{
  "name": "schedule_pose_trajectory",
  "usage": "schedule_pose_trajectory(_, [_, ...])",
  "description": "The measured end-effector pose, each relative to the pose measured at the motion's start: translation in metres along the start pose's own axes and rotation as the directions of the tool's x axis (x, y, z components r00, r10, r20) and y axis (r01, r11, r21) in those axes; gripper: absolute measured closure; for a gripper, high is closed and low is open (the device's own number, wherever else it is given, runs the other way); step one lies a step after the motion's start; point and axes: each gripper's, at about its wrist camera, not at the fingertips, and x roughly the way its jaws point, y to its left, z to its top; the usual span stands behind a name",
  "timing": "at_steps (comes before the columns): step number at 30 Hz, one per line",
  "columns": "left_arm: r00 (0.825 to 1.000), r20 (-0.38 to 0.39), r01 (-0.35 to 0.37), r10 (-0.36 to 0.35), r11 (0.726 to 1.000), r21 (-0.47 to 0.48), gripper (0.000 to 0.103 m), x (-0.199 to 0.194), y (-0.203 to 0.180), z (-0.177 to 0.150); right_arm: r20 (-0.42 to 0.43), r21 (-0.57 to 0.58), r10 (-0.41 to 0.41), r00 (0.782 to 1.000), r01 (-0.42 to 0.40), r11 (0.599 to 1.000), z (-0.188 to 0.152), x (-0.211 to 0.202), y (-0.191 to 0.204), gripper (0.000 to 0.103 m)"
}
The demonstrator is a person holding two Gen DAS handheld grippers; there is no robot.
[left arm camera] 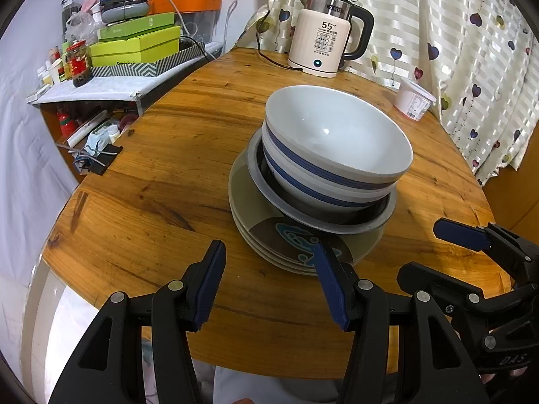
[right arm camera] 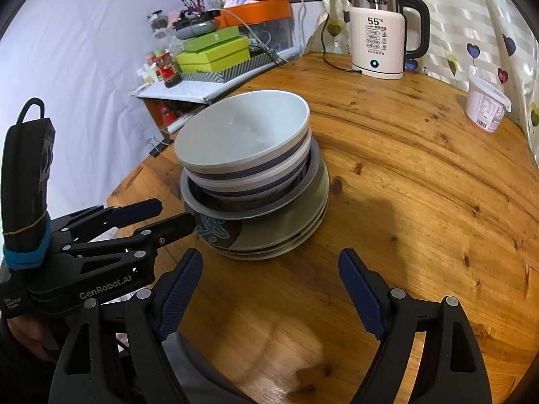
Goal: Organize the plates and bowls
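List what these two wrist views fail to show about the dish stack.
- Metal pan interior: both views, hidden by the nested striped bowls.
- Count of plates: only edges show, both views.
- Patterned plate design: mostly covered by the pan; left view also blocked by the left gripper finger.

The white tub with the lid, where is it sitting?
The white tub stands on the wooden table's far right edge by the curtain, right of the kettle.
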Motion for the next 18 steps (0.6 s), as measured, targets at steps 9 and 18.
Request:
schedule_pose_trajectory(9, [1.000,-0.006,-0.001,0.001,1.000,0.004,0.047,0.0012,0.0007,-0.0011,-0.001,-0.001,0.000,1.000,0.000,1.000,0.0006,0.0002,0.0021,0.019])
schedule_pose_trajectory(18, [1.000,-0.007,0.001,-0.001,1.000,0.010,0.047,0.0022,0.0013,-0.0026,0.000,-0.002,0.001,1.000,-0.001,1.000,0.0011,0.0003,0.0031,0.019])
